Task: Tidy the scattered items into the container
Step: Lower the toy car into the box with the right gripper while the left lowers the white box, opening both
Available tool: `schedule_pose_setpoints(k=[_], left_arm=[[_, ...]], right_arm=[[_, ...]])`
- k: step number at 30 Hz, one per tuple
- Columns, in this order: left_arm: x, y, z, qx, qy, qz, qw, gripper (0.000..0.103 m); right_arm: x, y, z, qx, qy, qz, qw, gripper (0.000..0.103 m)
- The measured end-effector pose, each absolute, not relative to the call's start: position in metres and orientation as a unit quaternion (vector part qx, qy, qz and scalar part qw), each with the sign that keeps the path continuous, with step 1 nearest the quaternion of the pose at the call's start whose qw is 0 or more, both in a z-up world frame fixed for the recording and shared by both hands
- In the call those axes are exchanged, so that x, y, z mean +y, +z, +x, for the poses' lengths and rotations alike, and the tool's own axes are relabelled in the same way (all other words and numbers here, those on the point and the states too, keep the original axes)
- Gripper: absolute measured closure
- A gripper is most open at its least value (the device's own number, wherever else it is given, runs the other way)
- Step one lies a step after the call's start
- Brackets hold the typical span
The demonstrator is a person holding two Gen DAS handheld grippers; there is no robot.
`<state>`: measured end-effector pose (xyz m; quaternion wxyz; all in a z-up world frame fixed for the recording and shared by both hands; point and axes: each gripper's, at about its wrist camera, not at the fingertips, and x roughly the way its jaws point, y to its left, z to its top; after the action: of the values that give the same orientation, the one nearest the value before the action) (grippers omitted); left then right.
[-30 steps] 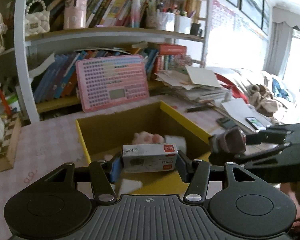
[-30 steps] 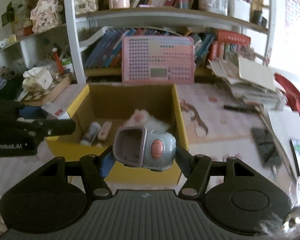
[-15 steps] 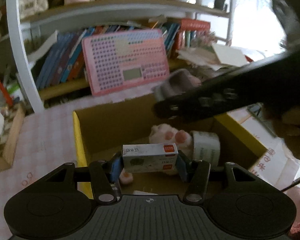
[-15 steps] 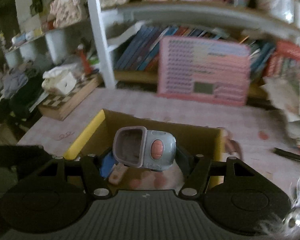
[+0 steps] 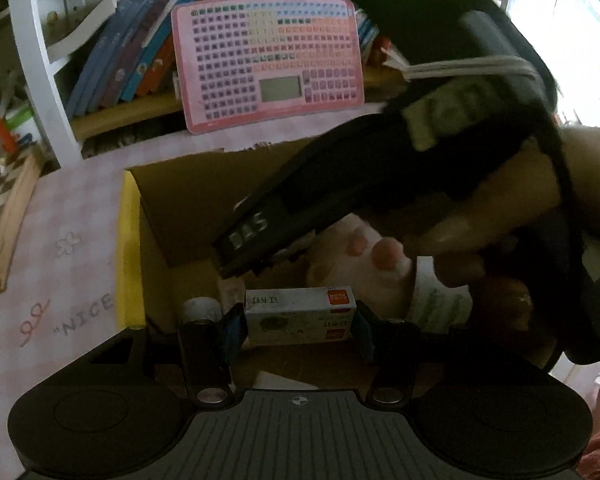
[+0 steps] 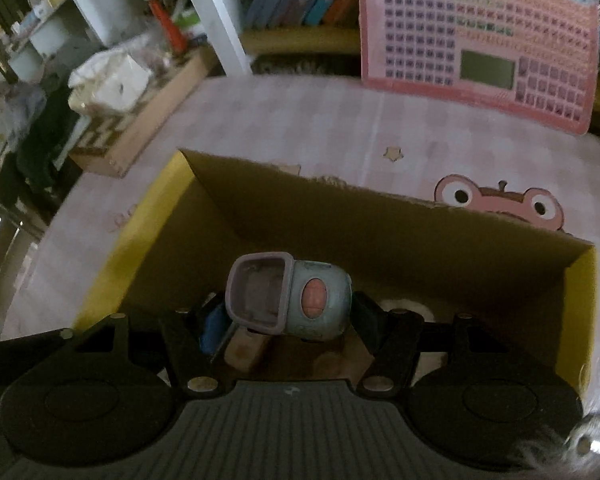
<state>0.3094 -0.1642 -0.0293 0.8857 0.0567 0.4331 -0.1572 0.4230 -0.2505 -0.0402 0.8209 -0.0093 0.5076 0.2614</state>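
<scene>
Step in hand: delivery into the cardboard box. Both your tools are loaded and poised over its open top; neither item is let go yet.

Left tool: clamped on a small white carton, held flat and crosswise between the pads, above the box's near left part. Tool tilts steeply down into the box.

Right tool: clamped on a grey-blue toy with a mauve square opening and an orange button, lying on its side between the pads. It also tilts steeply down, and in the left view it crosses in front as a dark body, with your right hand wrapped on its handle.

Already in the box: a plush paw, a paper roll, and small oddments, poorly lit.

Next move, as I judge it: lower each item clear of the yellow rim, part the pads, then lift straight out. Stagger your hands; they crowd one another.

Beyond the box: pink keyboard toy leaning at the shelf, on the pink bench.
</scene>
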Motion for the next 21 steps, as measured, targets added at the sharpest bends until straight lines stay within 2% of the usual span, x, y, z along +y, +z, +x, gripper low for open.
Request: schedule_pose_setpoints(k=[9,12,15,19,21], left_arm=[[-0.176,-0.039,0.323,0.454,-0.143,0.071,0.877,0.048],[-0.173,-0.037,0.322,0.453,-0.138,0.059,0.879,0.039],[-0.17,-0.032,0.317,0.441,-0.138,0.043,0.886,0.033],[-0.17,-0.018,0.303,0.415,-0.134,0.04,0.899,0.032],[-0.169,-0.011,0.295,0.4,-0.128,0.039,0.907,0.029]], right_arm=[[-0.251,-0.056,0.437,0.521,0.252,-0.012,0.815,0.041],[-0.253,-0.055,0.438,0.522,0.251,0.003,0.815,0.04],[-0.261,-0.049,0.434,0.517,0.26,0.028,0.815,0.034],[-0.27,-0.032,0.425,0.497,0.265,0.038,0.826,0.029],[-0.276,-0.021,0.418,0.482,0.269,0.043,0.833,0.029]])
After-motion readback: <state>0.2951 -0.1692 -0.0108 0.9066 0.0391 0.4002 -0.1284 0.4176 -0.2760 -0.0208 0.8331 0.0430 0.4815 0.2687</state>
